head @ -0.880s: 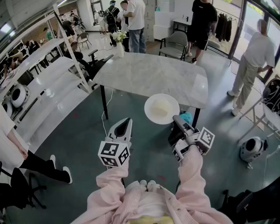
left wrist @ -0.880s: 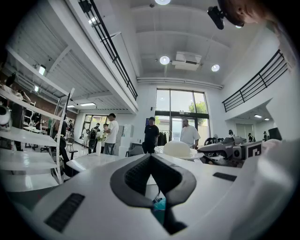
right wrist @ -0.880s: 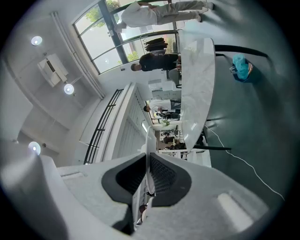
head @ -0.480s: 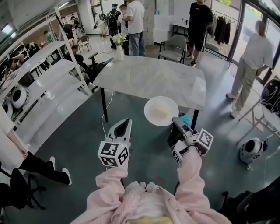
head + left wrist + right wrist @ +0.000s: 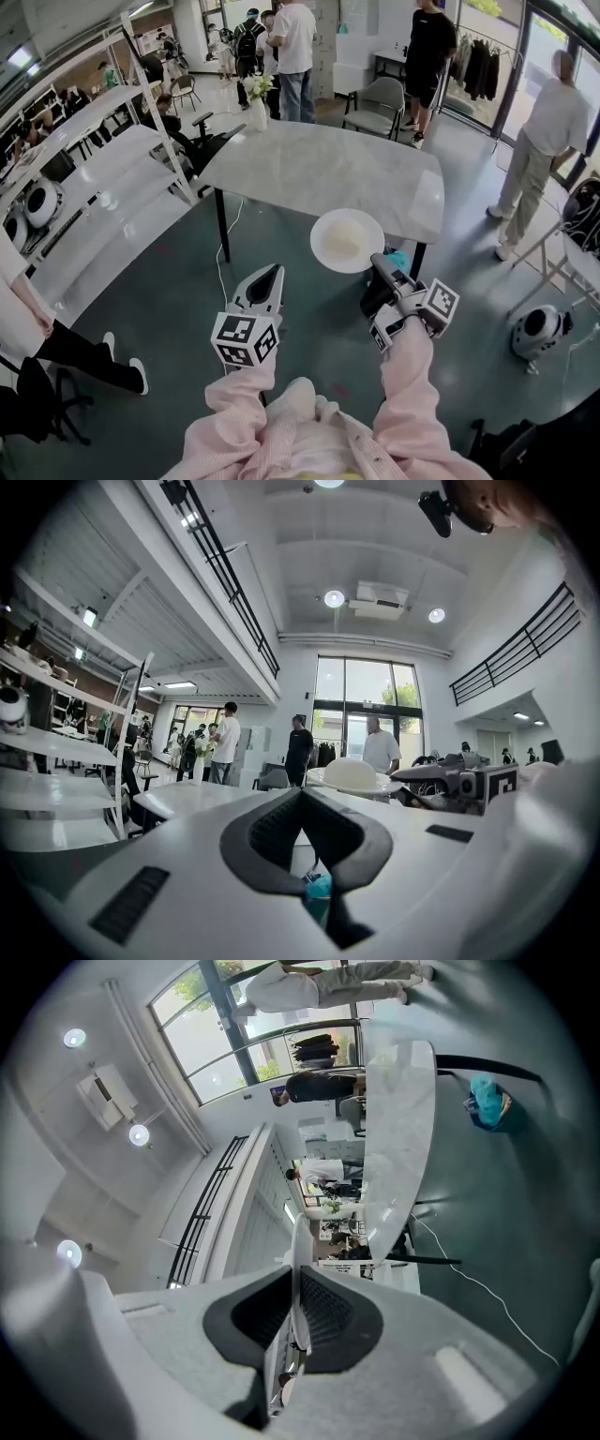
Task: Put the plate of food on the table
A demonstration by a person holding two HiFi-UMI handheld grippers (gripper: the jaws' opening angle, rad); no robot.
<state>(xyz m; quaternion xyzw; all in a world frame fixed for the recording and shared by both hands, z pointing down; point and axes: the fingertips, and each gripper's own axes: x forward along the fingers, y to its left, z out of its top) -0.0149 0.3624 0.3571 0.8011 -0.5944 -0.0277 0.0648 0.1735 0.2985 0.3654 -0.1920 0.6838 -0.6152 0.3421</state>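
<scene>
A white plate (image 5: 347, 240) with a pale mound of food hangs level in the air, just short of the near edge of the white marble table (image 5: 319, 164). My right gripper (image 5: 377, 264) is shut on the plate's near rim. In the right gripper view, that rim (image 5: 297, 1241) runs edge-on between the pads of the right gripper (image 5: 295, 1283), with the table (image 5: 398, 1147) beyond. My left gripper (image 5: 266, 279) hovers left of the plate, shut and holding nothing. The left gripper view shows the left gripper (image 5: 302, 794), the plate (image 5: 349, 774) and the table (image 5: 187, 799) ahead.
A vase of flowers (image 5: 257, 94) stands on the table's far left corner. A grey chair (image 5: 380, 94) and several standing people (image 5: 291, 42) are behind it, and another person (image 5: 539, 141) is at the right. White shelving (image 5: 94, 187) is on the left, a teal object (image 5: 400, 253) under the table.
The table has come slightly nearer in the head view. The plate stays gripped in the right gripper at about the same place. The left gripper has barely moved.
</scene>
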